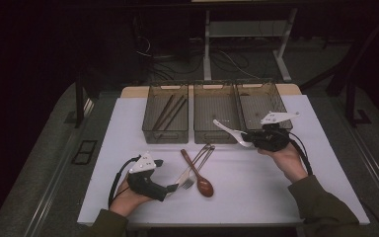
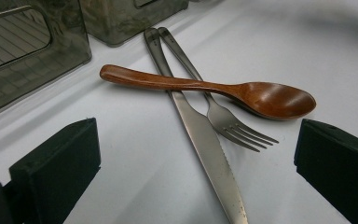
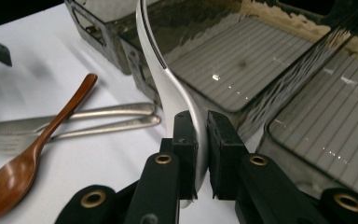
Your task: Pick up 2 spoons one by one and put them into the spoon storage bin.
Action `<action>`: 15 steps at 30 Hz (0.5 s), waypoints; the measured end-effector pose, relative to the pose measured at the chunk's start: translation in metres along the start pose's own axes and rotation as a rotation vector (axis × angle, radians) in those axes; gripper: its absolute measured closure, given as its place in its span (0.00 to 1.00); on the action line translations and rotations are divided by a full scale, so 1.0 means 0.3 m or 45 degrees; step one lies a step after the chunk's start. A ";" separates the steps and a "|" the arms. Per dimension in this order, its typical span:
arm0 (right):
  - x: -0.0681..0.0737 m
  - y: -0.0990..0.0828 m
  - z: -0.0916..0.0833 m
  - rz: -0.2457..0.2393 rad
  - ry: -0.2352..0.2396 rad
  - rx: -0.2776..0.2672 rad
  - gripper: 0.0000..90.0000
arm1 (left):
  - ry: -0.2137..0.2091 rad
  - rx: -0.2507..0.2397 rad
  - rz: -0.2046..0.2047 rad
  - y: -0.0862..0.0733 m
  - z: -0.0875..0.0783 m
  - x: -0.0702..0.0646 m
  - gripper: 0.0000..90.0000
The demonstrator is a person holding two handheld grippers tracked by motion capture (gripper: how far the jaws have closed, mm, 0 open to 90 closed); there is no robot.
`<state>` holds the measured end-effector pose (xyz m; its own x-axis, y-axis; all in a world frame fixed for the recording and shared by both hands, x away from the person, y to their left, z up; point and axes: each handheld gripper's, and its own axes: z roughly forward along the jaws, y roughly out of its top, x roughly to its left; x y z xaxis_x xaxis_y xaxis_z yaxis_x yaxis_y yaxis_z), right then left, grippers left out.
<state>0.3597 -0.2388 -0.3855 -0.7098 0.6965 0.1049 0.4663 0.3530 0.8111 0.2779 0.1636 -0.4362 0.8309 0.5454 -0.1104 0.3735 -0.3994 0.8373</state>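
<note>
While its jaws clamp the white spoon [image 3: 168, 79], the right hand-held gripper [image 3: 201, 140] hovers beside the middle bin [image 1: 216, 111].

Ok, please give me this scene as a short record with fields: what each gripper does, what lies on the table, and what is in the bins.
right gripper: shut on the white spoon, held near the middle bin
left gripper: open, holding nothing, facing the cutlery
on table: wooden spoon lying across knife and fork
left bin: chopsticks
right bin: nothing visible inside
</note>
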 end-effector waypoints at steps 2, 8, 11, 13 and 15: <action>0.000 0.017 0.011 -0.006 -0.010 -0.001 0.91 | 0.002 -0.004 -0.004 0.000 -0.001 0.001 0.00; -0.003 0.054 0.049 -0.009 -0.016 -0.007 0.91 | 0.001 -0.006 -0.005 0.000 -0.002 0.000 0.00; -0.003 0.076 0.065 -0.017 -0.025 -0.005 0.91 | 0.000 -0.007 -0.006 0.000 -0.001 0.000 0.00; -0.003 0.091 0.072 -0.023 -0.032 -0.003 0.91 | -0.001 -0.004 -0.003 0.000 0.000 0.000 0.00; -0.004 0.110 0.082 -0.030 -0.042 0.002 0.91 | -0.002 -0.004 -0.002 0.000 0.000 0.000 0.00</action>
<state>0.3890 -0.2127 -0.3730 -0.7028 0.7082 0.0671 0.4508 0.3704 0.8121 0.2779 0.1635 -0.4363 0.8312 0.5445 -0.1124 0.3730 -0.3962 0.8390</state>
